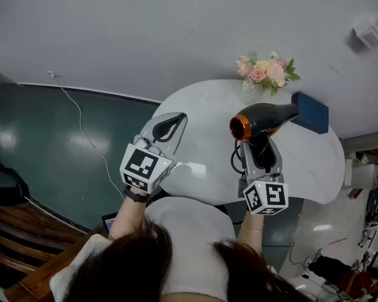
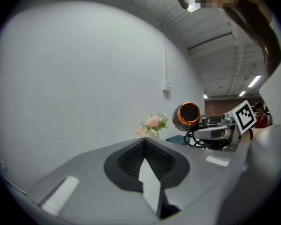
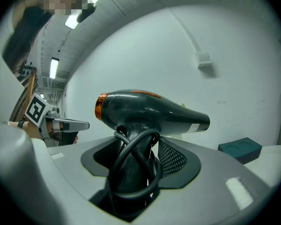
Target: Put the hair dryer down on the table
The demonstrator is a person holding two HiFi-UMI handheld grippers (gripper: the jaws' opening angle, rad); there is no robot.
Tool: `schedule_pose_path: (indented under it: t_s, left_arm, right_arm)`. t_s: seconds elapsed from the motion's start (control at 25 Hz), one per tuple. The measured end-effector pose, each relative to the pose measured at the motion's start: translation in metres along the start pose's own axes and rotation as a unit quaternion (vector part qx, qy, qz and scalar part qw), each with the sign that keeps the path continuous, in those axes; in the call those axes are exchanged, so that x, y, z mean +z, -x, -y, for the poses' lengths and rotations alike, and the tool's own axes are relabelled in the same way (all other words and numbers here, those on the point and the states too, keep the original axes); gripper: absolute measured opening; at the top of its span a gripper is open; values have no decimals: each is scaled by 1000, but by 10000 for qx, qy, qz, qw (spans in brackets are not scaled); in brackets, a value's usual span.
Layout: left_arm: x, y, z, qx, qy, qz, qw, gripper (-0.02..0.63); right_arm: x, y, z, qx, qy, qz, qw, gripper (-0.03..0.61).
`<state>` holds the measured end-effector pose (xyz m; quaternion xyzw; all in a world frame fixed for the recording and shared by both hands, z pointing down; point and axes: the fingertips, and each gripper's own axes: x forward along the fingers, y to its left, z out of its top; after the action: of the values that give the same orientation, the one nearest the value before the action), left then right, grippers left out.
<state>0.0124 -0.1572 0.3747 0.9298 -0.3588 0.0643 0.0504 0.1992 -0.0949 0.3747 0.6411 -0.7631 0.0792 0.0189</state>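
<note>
Grip: right gripper (image 3: 136, 161) pinches the hair dryer (image 3: 150, 109) by its handle, with the cord (image 3: 126, 168) looped round it.
Hair dryer: held over the white table (image 1: 201, 106), barrel level, orange end toward the left gripper (image 1: 167, 128).
Left gripper: jaws pressed together, empty.
Table's far edge: flowers (image 1: 268, 71), blue box (image 1: 312, 112).

Overhead head view, all share hair dryer (image 1: 263, 122)
</note>
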Motion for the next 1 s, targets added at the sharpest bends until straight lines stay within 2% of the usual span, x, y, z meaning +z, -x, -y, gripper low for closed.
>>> schedule_pose_path:
  t_s: [0.32,1.0]
  left_arm:
    - [-9,-9,-8,-103,52,-45,9999,58]
    - [-58,-21,1,-240,-62,-290,9993,58]
  right_arm:
    - [-11,-8,-2,-105,123,-187,9997,249]
    - [-104,-22,-10,13,2,-1128,9936,249]
